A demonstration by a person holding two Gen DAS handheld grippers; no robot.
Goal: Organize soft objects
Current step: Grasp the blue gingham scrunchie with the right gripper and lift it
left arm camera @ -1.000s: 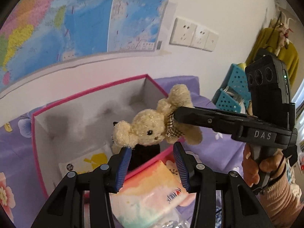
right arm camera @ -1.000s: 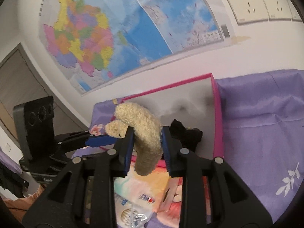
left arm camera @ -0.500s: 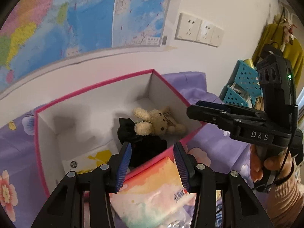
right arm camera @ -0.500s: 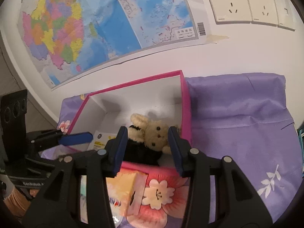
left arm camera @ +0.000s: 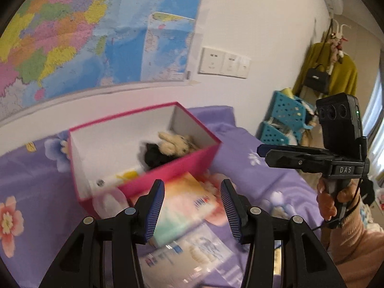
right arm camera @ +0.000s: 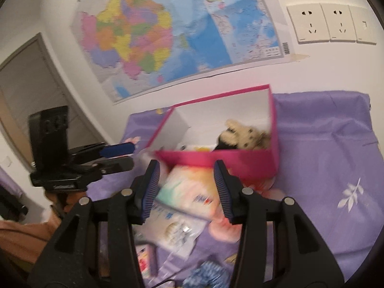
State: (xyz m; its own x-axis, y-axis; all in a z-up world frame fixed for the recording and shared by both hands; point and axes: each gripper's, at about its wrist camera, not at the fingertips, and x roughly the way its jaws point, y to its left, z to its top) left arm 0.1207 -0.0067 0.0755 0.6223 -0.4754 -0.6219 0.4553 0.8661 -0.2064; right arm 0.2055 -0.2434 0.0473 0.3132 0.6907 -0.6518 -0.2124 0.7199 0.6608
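Note:
A beige plush bear (left arm camera: 176,142) lies in the pink box (left arm camera: 187,162) on a black soft item (left arm camera: 156,157); it also shows in the right wrist view (right arm camera: 244,135). A pastel tissue pack (left arm camera: 184,204) lies in front of the box, with a clear wipes packet (left arm camera: 192,252) nearer me. My left gripper (left arm camera: 192,206) is open and empty above the tissue pack. My right gripper (right arm camera: 186,187) is open and empty above the same pack (right arm camera: 192,189). The right gripper also appears at the right of the left wrist view (left arm camera: 300,158).
The box (right arm camera: 240,163) stands on a purple flowered cloth (right arm camera: 324,158) against a white wall with a map (right arm camera: 180,28). Teal baskets (left arm camera: 285,120) stand at the right. A blue item (right arm camera: 206,273) and small packets lie near the front edge.
My right gripper opened and let the bear drop into the box, then pulled back. Both grippers have drawn away from the box and now hover over the tissue pack.

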